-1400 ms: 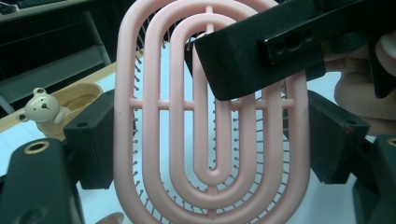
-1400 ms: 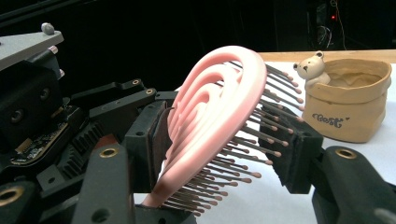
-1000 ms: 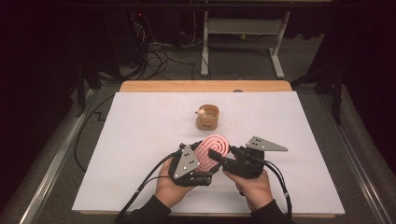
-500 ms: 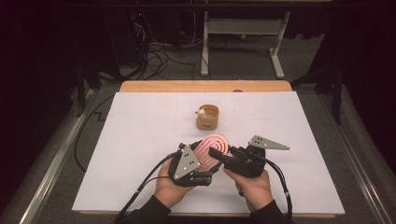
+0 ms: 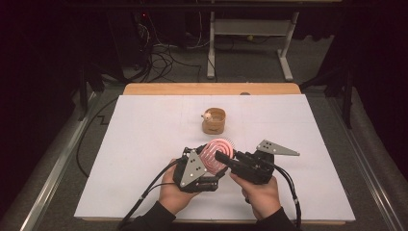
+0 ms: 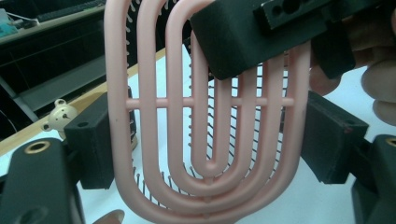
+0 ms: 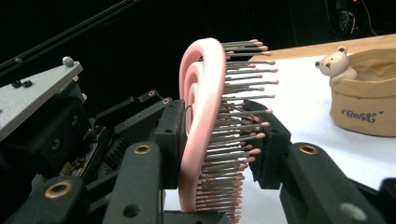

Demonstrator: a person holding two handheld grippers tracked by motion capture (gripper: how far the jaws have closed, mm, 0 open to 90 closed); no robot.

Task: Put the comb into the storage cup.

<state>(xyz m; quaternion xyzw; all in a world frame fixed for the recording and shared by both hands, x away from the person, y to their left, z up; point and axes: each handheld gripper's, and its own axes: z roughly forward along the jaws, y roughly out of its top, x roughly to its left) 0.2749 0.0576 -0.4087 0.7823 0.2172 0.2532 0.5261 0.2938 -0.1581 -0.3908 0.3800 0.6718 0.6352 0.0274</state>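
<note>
Right gripper (image 7: 219,135) has been closing on ribbed pink brush (image 7: 198,121).

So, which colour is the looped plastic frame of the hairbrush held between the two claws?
Pale pink looped plastic hairbrush frame, clearest in the left gripper view.

White-covered table (image 5: 144,144), tan bear-trimmed cup (image 5: 214,121) on it.
</note>
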